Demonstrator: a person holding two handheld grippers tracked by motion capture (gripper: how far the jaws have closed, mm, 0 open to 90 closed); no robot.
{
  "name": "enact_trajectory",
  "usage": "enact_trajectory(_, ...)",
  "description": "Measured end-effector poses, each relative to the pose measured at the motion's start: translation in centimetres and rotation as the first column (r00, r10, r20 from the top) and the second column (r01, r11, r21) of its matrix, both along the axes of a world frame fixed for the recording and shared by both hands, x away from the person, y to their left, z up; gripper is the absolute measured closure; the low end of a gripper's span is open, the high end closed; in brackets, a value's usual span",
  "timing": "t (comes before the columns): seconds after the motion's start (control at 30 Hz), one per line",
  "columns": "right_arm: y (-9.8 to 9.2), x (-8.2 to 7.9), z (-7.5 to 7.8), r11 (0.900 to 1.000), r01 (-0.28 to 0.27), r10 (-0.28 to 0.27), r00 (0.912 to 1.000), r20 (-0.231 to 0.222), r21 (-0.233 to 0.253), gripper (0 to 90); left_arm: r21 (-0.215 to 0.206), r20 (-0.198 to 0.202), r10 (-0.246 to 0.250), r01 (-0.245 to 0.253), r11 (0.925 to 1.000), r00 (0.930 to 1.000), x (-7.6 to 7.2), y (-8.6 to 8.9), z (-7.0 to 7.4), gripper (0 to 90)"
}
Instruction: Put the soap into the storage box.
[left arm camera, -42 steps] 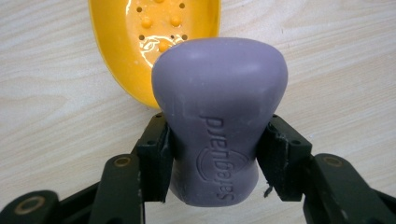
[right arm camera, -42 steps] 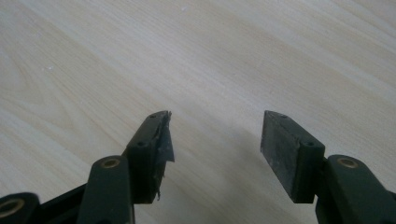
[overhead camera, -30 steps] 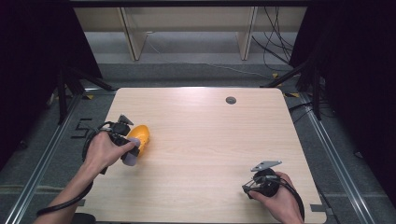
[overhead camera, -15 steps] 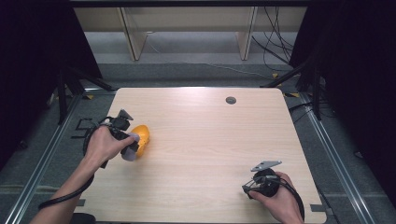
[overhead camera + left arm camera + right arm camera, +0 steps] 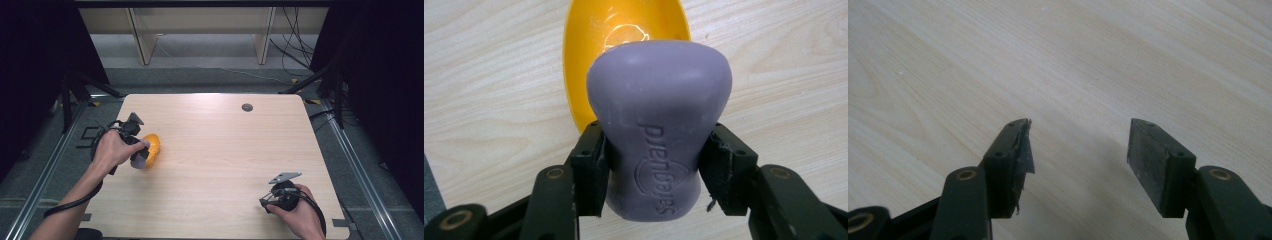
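Shifted slightly toward the far left of the surface [image 5: 225,150] since a second ago: left tongs [image 5: 654,150] and their load, with the hand [image 5: 111,150]. Clamped between both left jaws at its narrowed waist: a purple handle-shaped piece [image 5: 659,125], embossed lettering facing the camera, upside down in the left gripper view. Just beyond the purple piece and touching it from behind, a glossy yellow scoop-like bowl [image 5: 624,30], hollow side up, lying low over the pale wood; joined or merely overlapping, cannot tell. Seen from above as yellow [image 5: 152,145] and purple [image 5: 139,157] just ahead of the left tongs. Well apart, near the close right corner: right tongs [image 5: 1078,155] spread wide, gripping nothing, bare wood between the jaws, held by the right hand [image 5: 300,215]. Beyond both, near the far edge, a small dark round grommet [image 5: 247,107].
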State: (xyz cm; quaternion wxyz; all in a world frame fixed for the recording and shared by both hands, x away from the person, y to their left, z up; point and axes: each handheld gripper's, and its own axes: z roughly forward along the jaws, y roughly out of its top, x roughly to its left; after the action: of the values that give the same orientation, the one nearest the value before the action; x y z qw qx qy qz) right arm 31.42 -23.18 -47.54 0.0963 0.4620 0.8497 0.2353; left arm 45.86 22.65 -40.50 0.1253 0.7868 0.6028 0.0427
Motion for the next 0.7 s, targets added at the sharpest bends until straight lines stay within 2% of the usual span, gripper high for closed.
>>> enact_trajectory(0.07, 0.1, 0.0, 0.0, 1.000, 0.009, -0.009, 1.0000, 0.000, 0.006, 42.8, 0.024, 0.005, -0.048, 0.048, 0.9986, 0.9988, 0.3, 0.2, 0.2, 48.7)
enact_trajectory(0.1, 0.0, 0.0, 0.0, 1.000, -0.002, 0.002, 1.0000, 0.001, 0.000, 42.8, 0.002, -0.001, 0.003, -0.003, 1.0000, 1.0000, 0.2, -0.1, 0.2, 48.7)
enact_trajectory(0.17, 0.0, 0.0, 0.0, 1.000, 0.001, -0.001, 1.0000, 0.000, 0.000, 42.8, 0.025, 0.000, -0.047, 0.047, 0.9986, 0.9989, 0.5, 0.2, 0.4, 48.7)
enact_trajectory(0.2, 0.0, 0.0, 0.0, 1.000, 0.001, -0.001, 1.0000, 0.000, 0.000, 42.8, 0.008, 0.001, -0.004, 0.004, 1.0000, 1.0000, 0.4, -0.1, 0.4, 48.7)
enact_trajectory(0.27, 0.0, 0.0, 0.0, 1.000, -0.003, 0.003, 1.0000, 0.000, -0.002, 42.8, 0.004, -0.006, 0.000, 0.000, 1.0000, 1.0000, 0.6, -0.1, 0.5, 48.7)
enact_trajectory(0.33, 0.0, 0.0, 0.0, 1.000, -0.004, 0.004, 1.0000, -0.001, -0.003, 42.8, 0.023, 0.002, -0.045, 0.045, 0.9987, 0.9990, 1.0, 0.1, 0.6, 48.7)
enact_trajectory(0.37, 0.0, 0.0, 0.0, 1.000, -0.004, 0.004, 1.0000, -0.002, -0.003, 42.8, 0.008, -0.007, 0.001, -0.001, 1.0000, 1.0000, 1.0, -0.2, 0.5, 48.7)
enact_trajectory(0.4, 0.1, 0.0, 0.0, 1.000, 0.003, -0.003, 0.9998, -0.017, 0.005, 42.8, 0.020, -0.010, -0.022, 0.023, 0.9995, 0.9997, 1.2, -0.1, 0.5, 48.7)
enact_trajectory(0.43, 0.1, 0.0, 0.0, 1.000, 0.002, -0.002, 0.9998, -0.017, 0.005, 42.8, 0.015, -0.008, -0.021, 0.021, 0.9997, 0.9998, 1.4, -0.1, 0.5, 48.7)
enact_trajectory(0.47, 0.1, 0.0, 0.0, 1.000, 0.002, -0.002, 0.9999, -0.016, 0.005, 42.8, 0.006, -0.011, 0.001, -0.001, 1.0000, 0.9999, 1.4, -0.3, 0.4, 48.7)
enact_trajectory(0.5, 0.0, 0.0, 0.0, 1.000, 0.001, -0.001, 0.9999, -0.015, 0.004, 42.8, 0.018, -0.011, -0.018, 0.018, 0.9997, 0.9998, 1.7, -0.2, 0.4, 48.7)
enact_trajectory(0.63, 0.0, 0.0, -0.1, 1.000, -0.001, 0.002, 0.9999, -0.014, 0.003, 42.8, 0.019, -0.019, 0.003, -0.002, 0.9998, 0.9998, 2.2, -0.3, 0.1, 48.7)
enact_trajectory(0.7, 0.1, 0.0, -0.1, 1.000, 0.006, -0.006, 0.9999, -0.013, 0.010, 42.8, 0.036, -0.018, -0.024, 0.024, 0.9990, 0.9996, 2.6, -0.1, 0.0, 48.7)
